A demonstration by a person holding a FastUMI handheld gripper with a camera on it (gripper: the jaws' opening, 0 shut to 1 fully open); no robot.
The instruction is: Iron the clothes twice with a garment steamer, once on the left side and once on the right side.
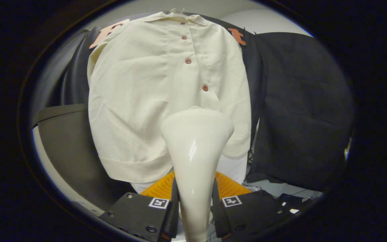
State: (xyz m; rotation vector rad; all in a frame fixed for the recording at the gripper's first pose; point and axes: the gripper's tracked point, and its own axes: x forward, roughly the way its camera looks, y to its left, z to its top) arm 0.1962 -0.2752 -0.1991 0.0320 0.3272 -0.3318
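Observation:
A cream button-up shirt (146,94) hangs in front of me against the dark cloth wall, with a row of reddish buttons (188,61) down its front. My gripper (195,205) is shut on the white garment steamer (195,144), both fingers pressing on its narrow handle. The steamer's wide head rises just ahead of the fingers and stands before the lower middle of the shirt, a little right of the button line's lower end. Whether the head touches the fabric I cannot tell.
An orange ribbed object (227,186) lies just beyond the fingers, under the shirt's hem. A dark grey panel (66,144) stands left of the shirt. Black cloth (301,111) hangs to the right, with cables on the pale floor (274,188) below.

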